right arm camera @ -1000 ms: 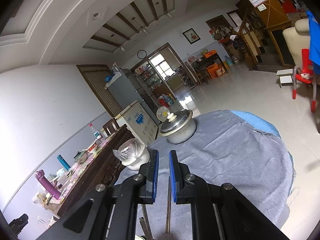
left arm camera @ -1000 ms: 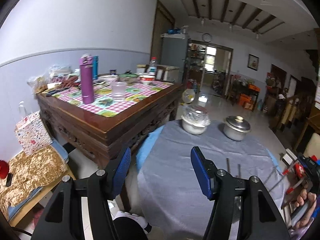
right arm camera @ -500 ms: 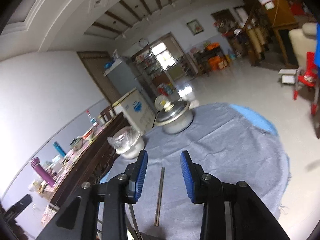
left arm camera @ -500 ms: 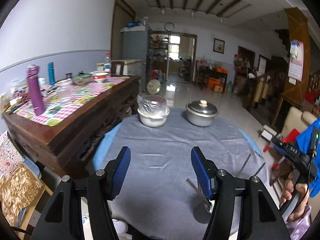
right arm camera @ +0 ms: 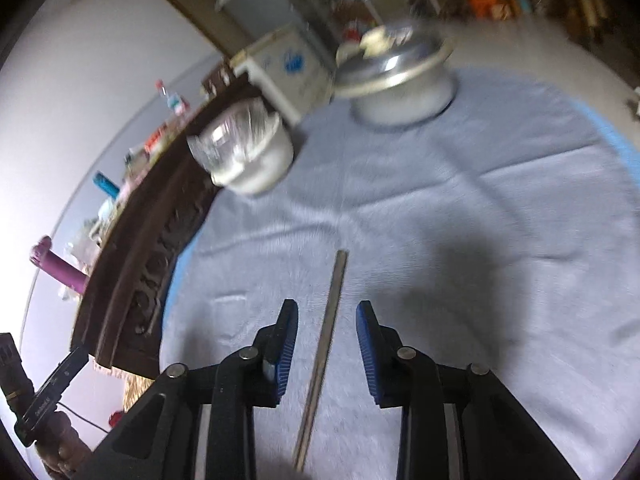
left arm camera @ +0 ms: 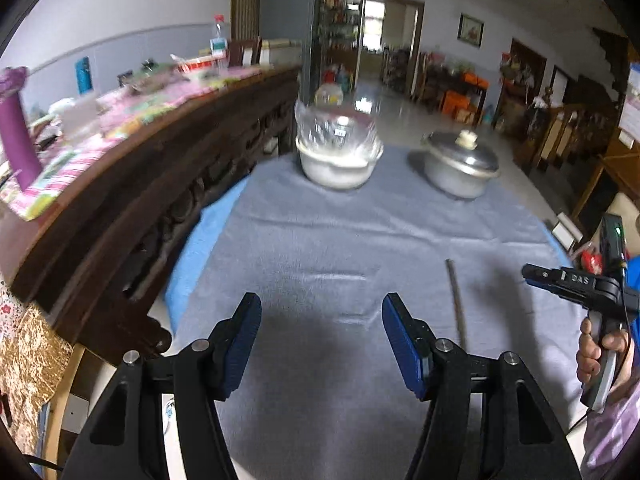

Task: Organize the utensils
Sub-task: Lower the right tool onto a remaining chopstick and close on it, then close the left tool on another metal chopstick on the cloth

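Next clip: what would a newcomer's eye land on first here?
Probably the thin metal utensil lying on the grey cloth, framed between the open jaws of the right hand-held gripper. Behind it stand a plastic-covered white bowl and a lidded steel pot. The left hand-held gripper is open and empty.

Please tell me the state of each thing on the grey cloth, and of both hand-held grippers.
Left hand-held gripper: open, holds nothing.
Right hand-held gripper: open, one finger on each side of the metal stick.
Metal stick: lies flat on the grey cloth.
Metal pot: upright, lid on.
White bowl: upright, covered with clear plastic film.
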A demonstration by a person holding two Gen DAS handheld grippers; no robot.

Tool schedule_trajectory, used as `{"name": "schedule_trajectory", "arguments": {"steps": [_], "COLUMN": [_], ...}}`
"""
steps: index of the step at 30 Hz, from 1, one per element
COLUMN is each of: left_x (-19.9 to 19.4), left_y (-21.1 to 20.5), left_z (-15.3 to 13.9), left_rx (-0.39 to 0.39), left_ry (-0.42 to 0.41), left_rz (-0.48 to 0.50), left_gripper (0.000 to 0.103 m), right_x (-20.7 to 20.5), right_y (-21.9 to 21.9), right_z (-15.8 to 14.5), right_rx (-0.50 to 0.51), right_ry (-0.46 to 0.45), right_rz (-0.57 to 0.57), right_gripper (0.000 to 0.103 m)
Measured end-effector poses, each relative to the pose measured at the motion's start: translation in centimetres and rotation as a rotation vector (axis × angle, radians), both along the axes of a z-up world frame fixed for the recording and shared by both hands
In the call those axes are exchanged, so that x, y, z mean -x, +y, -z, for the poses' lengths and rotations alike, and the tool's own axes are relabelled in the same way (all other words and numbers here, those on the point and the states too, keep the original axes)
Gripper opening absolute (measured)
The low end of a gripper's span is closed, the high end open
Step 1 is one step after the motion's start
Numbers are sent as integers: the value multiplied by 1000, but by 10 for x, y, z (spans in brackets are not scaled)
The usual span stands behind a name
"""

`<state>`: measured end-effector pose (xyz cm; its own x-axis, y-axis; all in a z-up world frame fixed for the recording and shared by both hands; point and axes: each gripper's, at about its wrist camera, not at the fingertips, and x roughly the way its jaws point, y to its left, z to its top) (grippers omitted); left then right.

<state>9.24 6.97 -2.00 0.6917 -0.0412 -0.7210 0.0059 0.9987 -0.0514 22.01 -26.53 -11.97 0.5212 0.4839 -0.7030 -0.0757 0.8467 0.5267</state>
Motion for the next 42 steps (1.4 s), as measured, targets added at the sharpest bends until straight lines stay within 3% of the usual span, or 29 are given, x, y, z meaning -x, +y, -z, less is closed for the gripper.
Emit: {"name": "schedule_trajectory", "arguments": {"steps": [5,11,15,20,25,35,37,42], "left_x": [-48,-85,-105,-120,-128,-162,-165,-170], "left_y": [-16,-33,-44,-54,-65,-139,-141,-141], "left_z": [34,55,65,78,91,110,111,114], "left_rx": [-32,-11,-9,-13,-4,-68,-52,-49], "left_ry": [71,102,113,130,154,210,220,244], "left_rz": [39,82,110,138,159,270,262,259], "left_gripper": [64,64,64,64,64,64,64,64], "right_x": [-46,-65,-69,-63,-56,-72,-80,-88], "right_y": [34,57,69,63,40,9,15,31], "right_z": [44,53,62,66,67,64,69,65], "right_rx": [69,121,227,276,285,129,152,241], "right_ry": [82,71,87,57,67,149,193,189], "right_rz": [-40,-61,-61,-47,2,60,48,32], "right_gripper": [21,20,12,9,8,12,13,12]}}
